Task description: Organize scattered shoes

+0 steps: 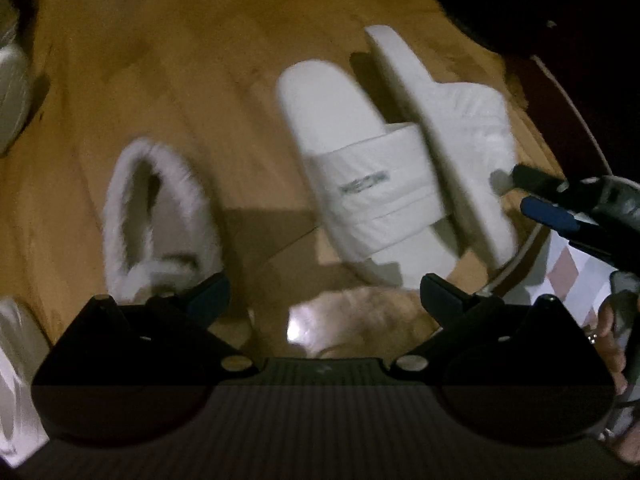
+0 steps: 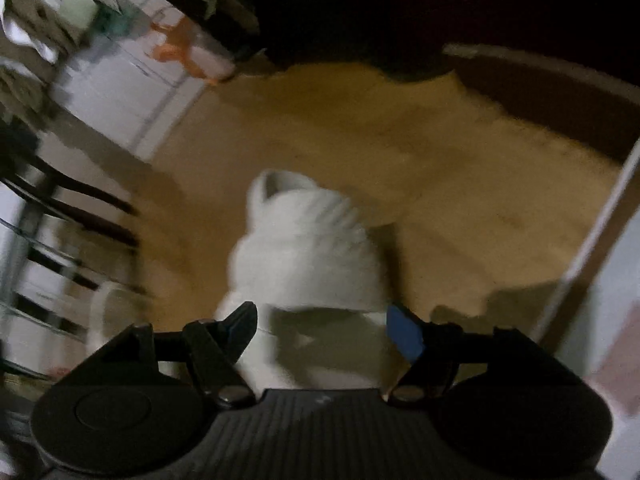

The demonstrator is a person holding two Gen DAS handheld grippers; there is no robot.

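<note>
On the wooden floor a white slide [image 1: 360, 184] lies flat with its logo strap up. A second white slide [image 1: 452, 140] leans on its edge against the first. My right gripper [image 1: 528, 192] hangs open just right of that tilted slide, fingertips clear of it. In the right wrist view the same slide [image 2: 308, 248] sits between the spread fingers of my right gripper [image 2: 322, 328], blurred, with no pad pressing on it. My left gripper [image 1: 324, 296] is wide open and points down over a tan furry slipper [image 1: 360, 320]. A white fluffy slipper [image 1: 156, 216] lies to its left.
Dark furniture [image 1: 520, 8] borders the floor at the top right. A white object [image 1: 12, 96] sits at the left edge. Dark chair legs [image 2: 80, 216] and a white cabinet [image 2: 132, 80] stand to the left. A pale door frame [image 2: 592, 248] rises on the right. A person's hand [image 1: 608, 344] holds the right gripper.
</note>
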